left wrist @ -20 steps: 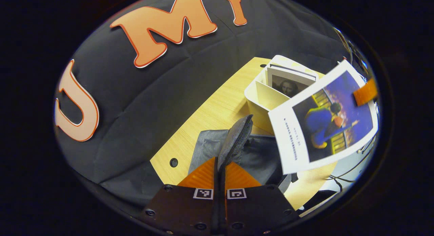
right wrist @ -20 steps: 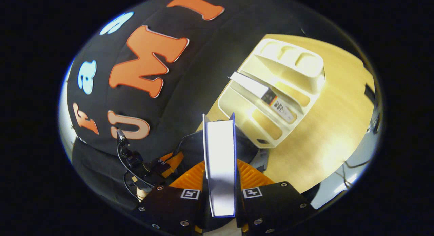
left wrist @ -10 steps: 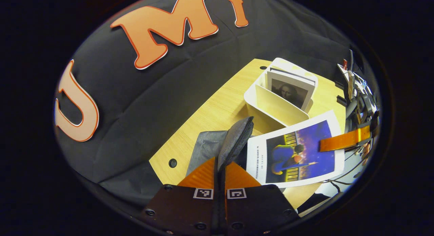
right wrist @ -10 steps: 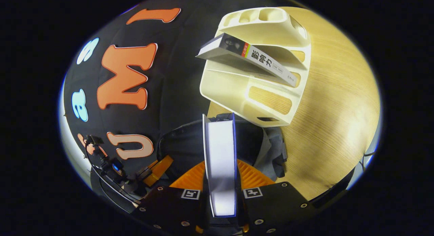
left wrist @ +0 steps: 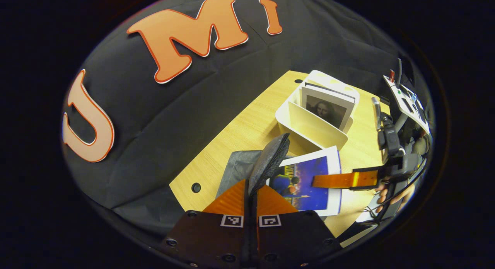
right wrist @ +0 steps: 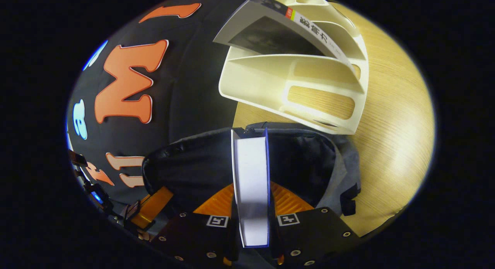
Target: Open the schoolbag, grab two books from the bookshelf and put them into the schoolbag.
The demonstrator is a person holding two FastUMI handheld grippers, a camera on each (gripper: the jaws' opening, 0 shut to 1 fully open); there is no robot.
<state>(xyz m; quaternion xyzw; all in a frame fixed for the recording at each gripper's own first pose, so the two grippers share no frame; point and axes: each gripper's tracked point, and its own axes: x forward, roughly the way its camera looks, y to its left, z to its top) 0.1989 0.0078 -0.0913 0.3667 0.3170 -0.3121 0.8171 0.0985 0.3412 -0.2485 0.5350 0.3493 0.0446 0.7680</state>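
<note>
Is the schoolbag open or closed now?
Open. The left gripper holds the schoolbag's flap up, and the right gripper view shows the schoolbag with its dark inside gaping below the book.

Matt cloth schoolbag (right wrist: 201, 168) (glossy book (left wrist: 309, 180))

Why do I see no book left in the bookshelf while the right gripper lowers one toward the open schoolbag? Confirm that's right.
Not quite: one book stands in the bookshelf, as the left gripper view shows. The rest holds: the right gripper grips a blue-covered book over the open schoolbag.
</note>
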